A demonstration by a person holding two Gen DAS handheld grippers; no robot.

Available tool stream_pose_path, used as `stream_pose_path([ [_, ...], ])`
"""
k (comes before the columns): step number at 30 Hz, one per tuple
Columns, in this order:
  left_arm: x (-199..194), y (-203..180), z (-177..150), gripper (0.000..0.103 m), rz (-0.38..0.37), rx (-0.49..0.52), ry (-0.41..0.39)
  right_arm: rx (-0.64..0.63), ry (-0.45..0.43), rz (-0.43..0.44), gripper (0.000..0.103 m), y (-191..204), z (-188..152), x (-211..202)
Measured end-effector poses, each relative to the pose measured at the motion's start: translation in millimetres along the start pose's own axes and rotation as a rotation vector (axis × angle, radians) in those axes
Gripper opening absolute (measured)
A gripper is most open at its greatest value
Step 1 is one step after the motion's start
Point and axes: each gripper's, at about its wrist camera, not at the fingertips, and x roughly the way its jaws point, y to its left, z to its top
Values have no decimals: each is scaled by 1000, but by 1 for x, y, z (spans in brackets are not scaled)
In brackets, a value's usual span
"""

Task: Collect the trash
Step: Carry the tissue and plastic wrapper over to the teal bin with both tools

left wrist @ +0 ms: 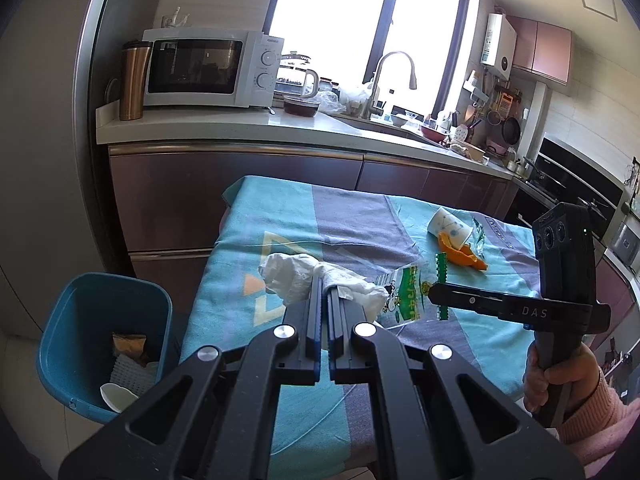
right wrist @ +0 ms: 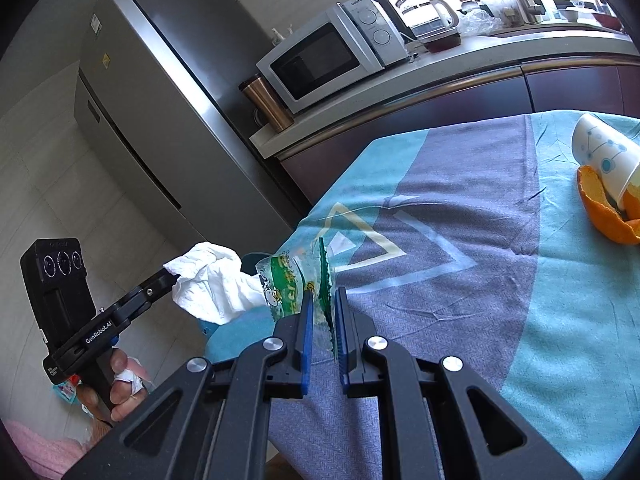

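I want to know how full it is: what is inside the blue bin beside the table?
In the blue bin: a brown wrapper, white ridged packaging and a white cup. Its near wall hides the rest.

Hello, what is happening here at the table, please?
A person is clearing trash with a gripper in each hand. The left gripper is shut on a crumpled tissue, and the right gripper is shut on a clear plastic wrapper. A paper cup and orange peel lie on the table. A blue bin beside it already holds some trash.
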Motion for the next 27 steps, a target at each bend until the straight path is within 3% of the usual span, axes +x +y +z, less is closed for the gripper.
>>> stream_pose_path([
  [27, -16, 30, -5, 2, 86, -43, -15, -18, 42, 47, 9, 11, 3, 28],
])
